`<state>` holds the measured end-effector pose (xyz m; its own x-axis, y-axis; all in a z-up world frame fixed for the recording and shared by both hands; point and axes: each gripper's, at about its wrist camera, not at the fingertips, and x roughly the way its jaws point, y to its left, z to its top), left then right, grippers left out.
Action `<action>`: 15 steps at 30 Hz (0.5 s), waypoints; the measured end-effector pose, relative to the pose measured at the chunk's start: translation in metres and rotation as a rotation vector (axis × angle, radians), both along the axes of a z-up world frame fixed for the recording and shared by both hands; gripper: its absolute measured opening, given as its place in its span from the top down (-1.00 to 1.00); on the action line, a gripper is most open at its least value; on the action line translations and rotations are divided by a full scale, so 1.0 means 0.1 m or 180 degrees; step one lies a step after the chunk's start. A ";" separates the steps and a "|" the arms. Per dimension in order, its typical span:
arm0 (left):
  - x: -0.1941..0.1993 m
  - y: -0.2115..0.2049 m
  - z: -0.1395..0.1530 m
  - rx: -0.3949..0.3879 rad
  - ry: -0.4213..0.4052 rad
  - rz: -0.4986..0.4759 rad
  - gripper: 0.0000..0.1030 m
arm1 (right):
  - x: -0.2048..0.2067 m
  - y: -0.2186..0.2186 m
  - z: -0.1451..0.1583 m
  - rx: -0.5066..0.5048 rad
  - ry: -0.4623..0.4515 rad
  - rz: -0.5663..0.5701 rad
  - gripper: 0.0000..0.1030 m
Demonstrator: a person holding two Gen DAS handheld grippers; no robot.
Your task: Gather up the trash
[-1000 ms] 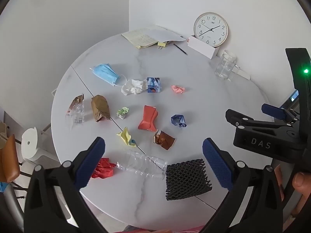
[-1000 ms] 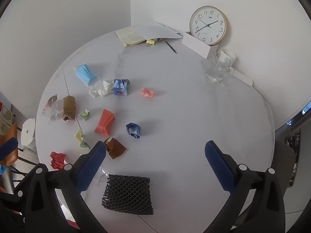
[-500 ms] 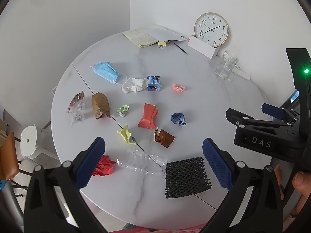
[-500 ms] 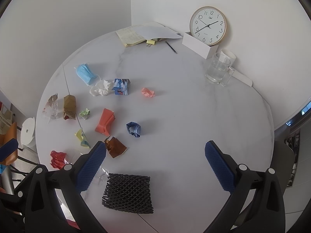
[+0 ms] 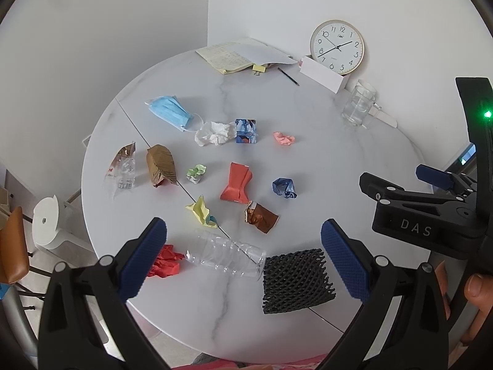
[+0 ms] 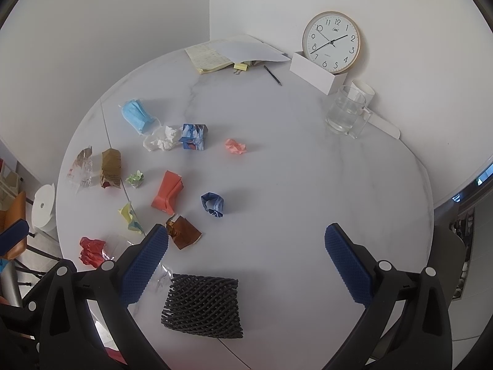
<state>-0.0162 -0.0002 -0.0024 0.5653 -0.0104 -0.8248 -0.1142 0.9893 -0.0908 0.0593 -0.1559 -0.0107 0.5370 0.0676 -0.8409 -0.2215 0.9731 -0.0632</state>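
Trash lies scattered on a round white marble table (image 5: 339,154): a black foam net (image 5: 297,280) (image 6: 203,305), a crushed clear bottle (image 5: 226,256), a red crumpled paper (image 5: 163,263), a brown wrapper (image 5: 262,217), an orange folded paper (image 5: 237,182), a blue wad (image 5: 285,188), a blue face mask (image 5: 169,112) and a white tissue (image 5: 214,132). My left gripper (image 5: 243,256) is open and empty, high above the near edge. My right gripper (image 6: 246,259) is open and empty, also above the near edge; it shows in the left wrist view (image 5: 431,197) at the right.
At the back stand a wall clock (image 5: 337,47), a white box (image 5: 322,74), a glass mug (image 5: 359,106), a notebook with papers (image 5: 237,57) and a pen (image 5: 288,76). A white stool (image 5: 46,222) and a brown chair (image 5: 12,246) stand at the left of the table.
Both grippers have barely shifted; the left wrist view drifted slightly. Nothing on the table has moved.
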 end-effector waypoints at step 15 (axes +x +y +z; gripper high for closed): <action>0.03 0.07 0.00 -0.0017 0.0021 0.0002 -0.87 | 0.01 -0.01 -0.03 -0.0018 0.0010 0.0007 -0.96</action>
<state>-0.0128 0.0066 -0.0022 0.5599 -0.0143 -0.8284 -0.1155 0.9887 -0.0952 0.0600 -0.1573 -0.0137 0.5341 0.0641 -0.8430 -0.2240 0.9722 -0.0680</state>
